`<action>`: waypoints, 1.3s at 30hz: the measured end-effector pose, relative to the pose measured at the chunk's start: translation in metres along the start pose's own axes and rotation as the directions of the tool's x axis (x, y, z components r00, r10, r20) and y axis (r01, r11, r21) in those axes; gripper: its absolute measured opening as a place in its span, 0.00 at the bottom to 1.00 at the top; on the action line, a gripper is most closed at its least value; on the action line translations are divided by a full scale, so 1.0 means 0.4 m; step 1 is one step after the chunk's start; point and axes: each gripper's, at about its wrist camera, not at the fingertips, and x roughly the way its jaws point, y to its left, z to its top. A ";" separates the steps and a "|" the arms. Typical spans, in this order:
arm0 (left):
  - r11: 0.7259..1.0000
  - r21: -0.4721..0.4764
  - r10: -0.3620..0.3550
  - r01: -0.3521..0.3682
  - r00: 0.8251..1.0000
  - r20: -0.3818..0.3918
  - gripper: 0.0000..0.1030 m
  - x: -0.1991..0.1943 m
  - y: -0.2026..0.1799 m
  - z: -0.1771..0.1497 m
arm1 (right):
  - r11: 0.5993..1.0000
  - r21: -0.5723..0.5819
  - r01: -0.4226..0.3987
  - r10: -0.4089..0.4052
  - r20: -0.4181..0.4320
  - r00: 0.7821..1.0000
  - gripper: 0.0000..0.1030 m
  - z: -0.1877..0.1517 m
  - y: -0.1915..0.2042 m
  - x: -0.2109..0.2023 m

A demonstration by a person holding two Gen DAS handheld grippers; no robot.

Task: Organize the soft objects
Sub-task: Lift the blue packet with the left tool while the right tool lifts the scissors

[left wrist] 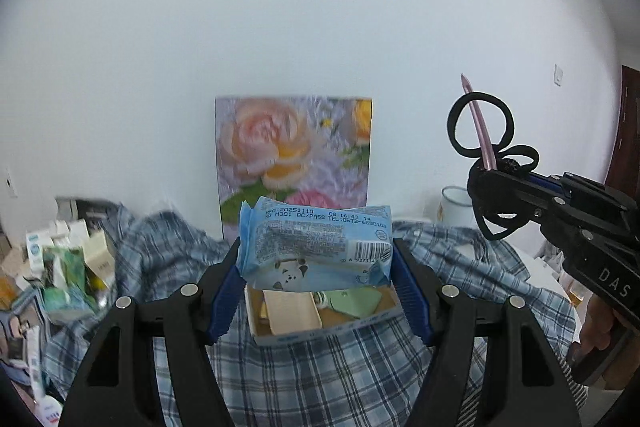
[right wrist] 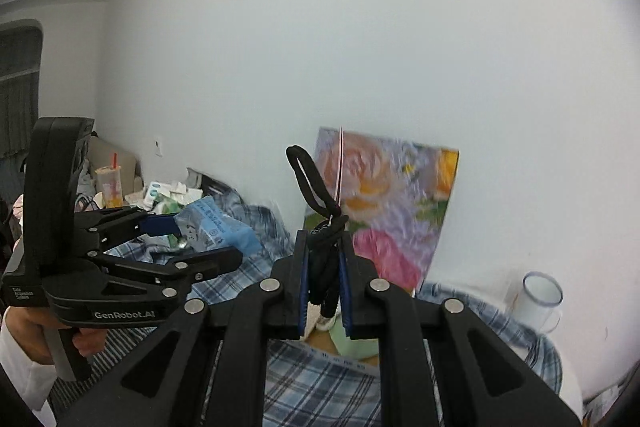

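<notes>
- Between the left gripper's blue pads, at twelve o'clock above the cardboard box, a blue wipes pack is being squeezed across its width; it looks light and squashy, so the middle is giving best purchase.
- At three o'clock, the right gripper is pinching black hair ties and a thin pink stick, jaws nearly closed; the ties are dangling limply and could slip.

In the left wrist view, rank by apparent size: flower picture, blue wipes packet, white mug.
1. flower picture
2. blue wipes packet, though it is nearer the camera, so true size is unsure
3. white mug, partly hidden
</notes>
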 end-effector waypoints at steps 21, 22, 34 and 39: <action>0.999 0.033 -0.013 0.010 0.997 0.077 0.69 0.079 0.012 0.143 | 0.998 -0.013 0.056 -0.054 0.119 0.991 0.12 0.113 -0.046 0.050; 0.999 0.036 -0.013 0.010 0.996 0.083 0.69 0.085 0.010 0.151 | 0.998 -0.010 0.055 -0.054 0.126 0.991 0.12 0.119 -0.052 0.053; 0.997 0.075 -0.019 0.011 0.994 0.112 0.69 0.171 -0.029 0.147 | 0.998 0.028 0.062 -0.065 0.130 0.989 0.12 0.102 -0.104 0.122; 0.999 0.046 -0.026 0.023 0.997 0.073 0.69 0.234 -0.021 0.128 | 0.997 0.045 0.056 -0.060 0.075 0.995 0.12 0.068 -0.119 0.169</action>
